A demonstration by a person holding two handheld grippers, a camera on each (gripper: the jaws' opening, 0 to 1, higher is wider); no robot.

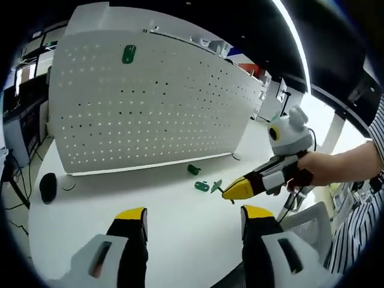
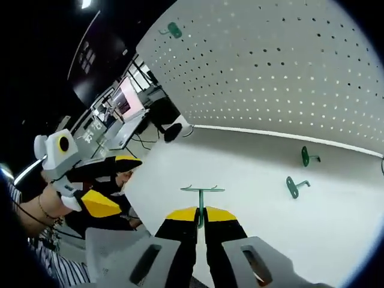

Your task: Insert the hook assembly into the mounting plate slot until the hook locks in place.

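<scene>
left gripper view: the left gripper [image 1: 193, 217] sits low in the frame with its yellow-tipped jaws spread wide apart, nothing between them, white table [image 1: 120, 192] showing through the gap. straight ahead stands the white pegboard [image 1: 150, 102], upright on the table, with one green hook [image 1: 129, 54] already mounted high on its face near the upper left. two loose green hooks lie on the table in front of the board's lower right end: one [image 1: 193, 170] nearer the board, another [image 1: 201, 186] just beside it, closer to the camera. the right gripper [image 1: 235, 189] comes in from the right, held by a person's hand [image 1: 318, 169], and its yellow tips pinch a green hook assembly [image 1: 217, 186] just above the table, right next to the second loose hook. a black mouse-like object [image 1: 48, 187] rests at the table's left edge.

right gripper view: right gripper [image 2: 201, 217] jaws are pressed together on the thin stem of the green hook assembly [image 2: 202, 195], its crossbar sticking out past the tips, over the table [image 2: 252, 180]. pegboard [image 2: 276, 72] fills the upper right, mounted hook [image 2: 174, 29] near its top left. two loose hooks lie on the table right of the jaws, one [image 2: 308, 157] close to the board's base, one [image 2: 294, 185] nearer. left gripper [image 2: 105, 203] shows at left, held in a hand [image 2: 51, 207]; cannot tell its jaw gap from here.
</scene>
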